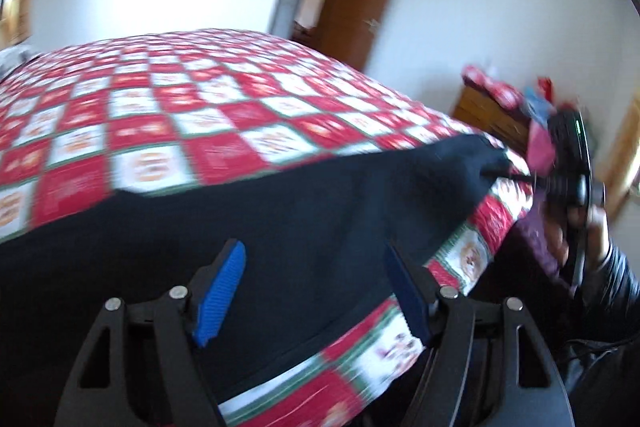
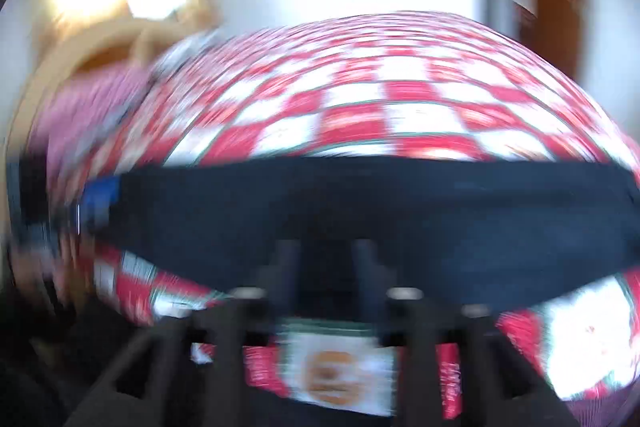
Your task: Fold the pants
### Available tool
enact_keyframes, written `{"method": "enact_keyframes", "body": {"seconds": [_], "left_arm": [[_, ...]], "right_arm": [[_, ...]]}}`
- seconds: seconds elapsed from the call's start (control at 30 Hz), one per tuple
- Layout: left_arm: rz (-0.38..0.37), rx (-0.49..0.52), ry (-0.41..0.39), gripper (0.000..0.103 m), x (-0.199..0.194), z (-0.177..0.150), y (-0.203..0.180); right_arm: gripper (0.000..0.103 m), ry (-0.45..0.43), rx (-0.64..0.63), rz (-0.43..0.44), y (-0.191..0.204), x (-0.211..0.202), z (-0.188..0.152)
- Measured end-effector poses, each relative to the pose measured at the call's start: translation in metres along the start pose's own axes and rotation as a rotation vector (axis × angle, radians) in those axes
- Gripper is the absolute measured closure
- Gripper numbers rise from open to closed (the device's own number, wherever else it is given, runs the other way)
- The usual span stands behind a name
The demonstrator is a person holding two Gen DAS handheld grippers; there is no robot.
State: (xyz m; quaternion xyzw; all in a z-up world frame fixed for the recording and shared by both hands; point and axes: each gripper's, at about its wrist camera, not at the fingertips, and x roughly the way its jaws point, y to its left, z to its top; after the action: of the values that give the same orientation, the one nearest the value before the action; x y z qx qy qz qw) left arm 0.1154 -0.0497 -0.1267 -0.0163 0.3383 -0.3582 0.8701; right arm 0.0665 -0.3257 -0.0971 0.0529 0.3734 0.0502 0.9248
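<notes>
Dark navy pants (image 1: 280,211) lie in a long band along the near edge of a bed with a red and white checked cover (image 1: 180,115). My left gripper (image 1: 312,255) is open, its blue pads spread just above the pants, holding nothing. My right gripper (image 1: 516,177) shows at the far right of the left wrist view, its fingers at the pants' far end, which is lifted a little. In the blurred right wrist view the pants (image 2: 360,219) stretch across the frame and my right gripper (image 2: 326,255) has its dark fingers close together on the cloth.
The bed's edge drops away at the right (image 1: 472,259). A wooden cabinet (image 1: 492,119) with red and blue items stands beyond it. A brown door (image 1: 360,3) stands open in the far wall. A headboard and pink bedding (image 2: 92,95) show at the left.
</notes>
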Motion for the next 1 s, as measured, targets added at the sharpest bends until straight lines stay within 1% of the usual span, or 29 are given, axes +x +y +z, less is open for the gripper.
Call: {"method": "enact_keyframes", "body": {"seconds": [0.03,0.07,0.1,0.17,0.2,0.27,0.37,0.43,0.5,0.6,0.63,0.67,0.73,0.77,0.8,0.83,0.9,1.0], "left_arm": [[-0.01,0.026,0.023,0.029,0.012,0.001,-0.011],[-0.01,0.039,0.042,0.029,0.018,0.001,-0.017],[-0.012,0.061,0.068,0.03,0.029,0.002,-0.027],[-0.023,0.093,0.088,0.03,0.039,0.005,-0.042],[-0.022,0.127,0.103,0.03,0.047,0.007,-0.053],[-0.024,0.175,0.115,0.03,0.053,0.008,-0.067],[-0.052,0.227,0.148,0.039,0.069,0.01,-0.084],[-0.048,0.266,0.162,0.048,0.079,0.01,-0.094],[-0.046,0.304,0.176,0.053,0.089,0.008,-0.104],[-0.001,0.379,0.192,0.053,0.102,-0.001,-0.113],[0.008,0.386,0.197,0.053,0.106,-0.003,-0.114],[0.033,0.389,0.201,0.053,0.11,-0.007,-0.112],[0.051,0.398,0.184,0.054,0.11,-0.01,-0.113],[0.063,0.401,0.178,0.058,0.109,-0.011,-0.114],[0.085,0.405,0.172,0.067,0.108,-0.011,-0.114],[0.088,0.403,0.17,0.079,0.107,-0.01,-0.114],[0.072,0.381,0.171,0.091,0.104,-0.007,-0.109],[0.052,0.354,0.167,0.094,0.102,-0.005,-0.105]], "right_arm": [[0.044,-0.036,0.093,-0.04,-0.027,-0.011,0.0],[0.044,-0.058,0.161,-0.079,-0.048,-0.018,0.001],[0.044,-0.07,0.208,-0.114,-0.066,-0.023,0.0],[0.044,-0.093,0.28,-0.179,-0.096,-0.031,-0.004],[0.044,-0.105,0.306,-0.191,-0.107,-0.033,-0.006],[0.044,-0.138,0.366,-0.179,-0.126,-0.036,-0.012],[0.044,-0.17,0.4,-0.135,-0.14,-0.042,-0.019],[0.044,-0.19,0.404,-0.139,-0.144,-0.044,-0.019],[0.044,-0.209,0.407,-0.138,-0.145,-0.046,-0.021],[0.044,-0.23,0.429,-0.13,-0.149,-0.047,-0.021],[0.044,-0.233,0.436,-0.13,-0.151,-0.048,-0.022],[0.044,-0.235,0.44,-0.13,-0.151,-0.047,-0.021],[0.044,-0.243,0.445,-0.131,-0.153,-0.048,-0.022],[0.044,-0.247,0.445,-0.133,-0.154,-0.049,-0.021],[0.044,-0.256,0.448,-0.139,-0.154,-0.05,-0.021],[0.044,-0.266,0.454,-0.141,-0.155,-0.051,-0.021],[0.044,-0.294,0.482,-0.135,-0.16,-0.056,-0.021],[0.045,-0.326,0.531,-0.14,-0.172,-0.064,-0.022]]}}
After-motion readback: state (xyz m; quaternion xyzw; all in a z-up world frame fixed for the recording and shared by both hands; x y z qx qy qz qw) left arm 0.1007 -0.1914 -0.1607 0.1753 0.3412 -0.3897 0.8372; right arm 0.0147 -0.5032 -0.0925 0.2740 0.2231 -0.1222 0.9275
